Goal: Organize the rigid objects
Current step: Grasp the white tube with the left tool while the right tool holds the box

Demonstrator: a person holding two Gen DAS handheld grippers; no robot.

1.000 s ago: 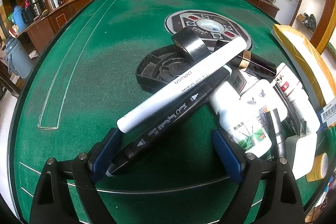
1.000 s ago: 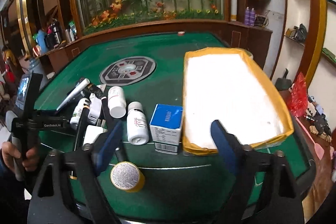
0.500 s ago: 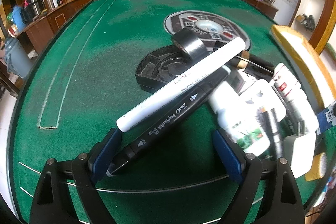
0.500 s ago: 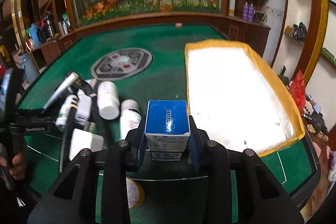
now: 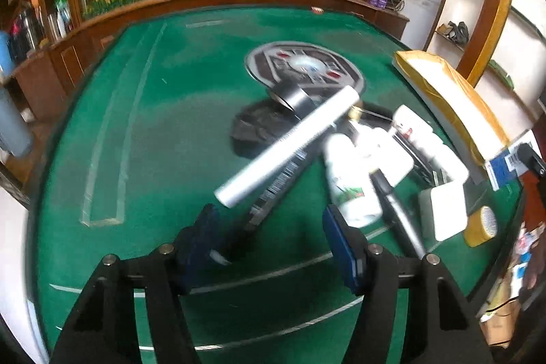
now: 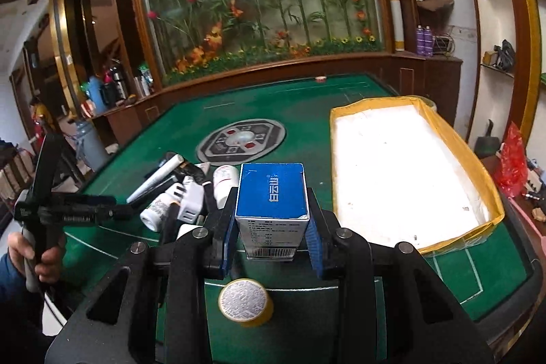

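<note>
My right gripper (image 6: 271, 229) is shut on a blue and white carton (image 6: 271, 197), pads pressing both of its sides. Just to its right lies the yellow-taped foam box (image 6: 457, 142), white inside. My left gripper (image 5: 273, 237) is closing over the green felt. A black marker (image 5: 273, 197) lies slanted between its pads, its tip by the left pad (image 5: 201, 227); the right pad stands clear of it. A white marker (image 5: 290, 142) rests across the black one. The picture is blurred.
White bottles (image 5: 348, 179), a white adapter (image 5: 443, 210), a black tape roll (image 5: 297, 98) and a black tray (image 5: 256, 128) crowd the pile. A yellow tape roll (image 6: 245, 301) sits near the front edge. A hand (image 6: 34, 258) holds the left tool.
The right jaws closed on the carton and now hold it. The left jaws have narrowed around the black marker, which has rolled to show its barcode, and that gripper has drawn back and up.
</note>
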